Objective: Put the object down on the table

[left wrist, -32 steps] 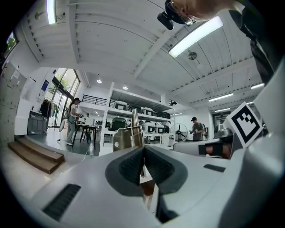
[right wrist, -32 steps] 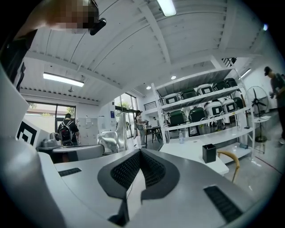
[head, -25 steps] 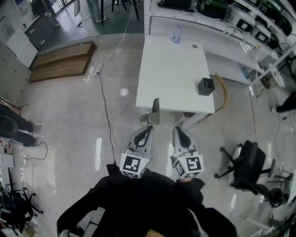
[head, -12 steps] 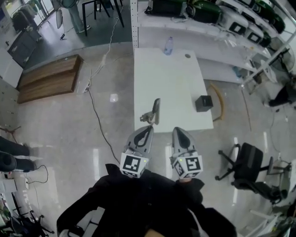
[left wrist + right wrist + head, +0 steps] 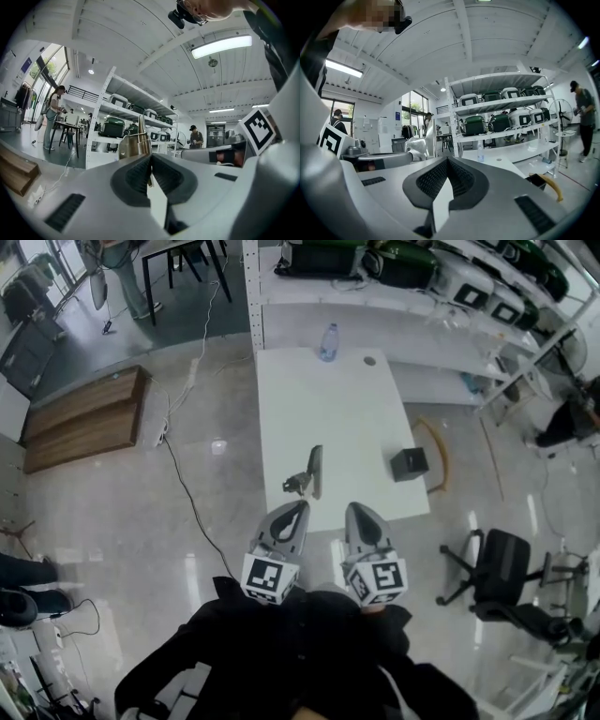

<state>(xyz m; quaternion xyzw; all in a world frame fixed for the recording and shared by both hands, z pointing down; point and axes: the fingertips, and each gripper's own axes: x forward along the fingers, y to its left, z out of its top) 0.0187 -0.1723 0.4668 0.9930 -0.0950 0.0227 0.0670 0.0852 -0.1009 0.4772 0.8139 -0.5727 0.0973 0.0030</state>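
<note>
The left claw (image 5: 296, 508) is clenched on the silvery metal object with an upright pointed blade (image 5: 314, 471), which hangs in the air about the near edge of the white rectangular table (image 5: 347, 399). The right claw (image 5: 356, 512) is clenched on nothing. The object is not yet set down, so lowering and releasing it remain.

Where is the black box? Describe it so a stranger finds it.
Start at the long white table in front of the shelving. Along its right edge, toward the near end, sits the black box. It is the only dark, square-sided thing there; the bottle at the far end is clear.
</note>
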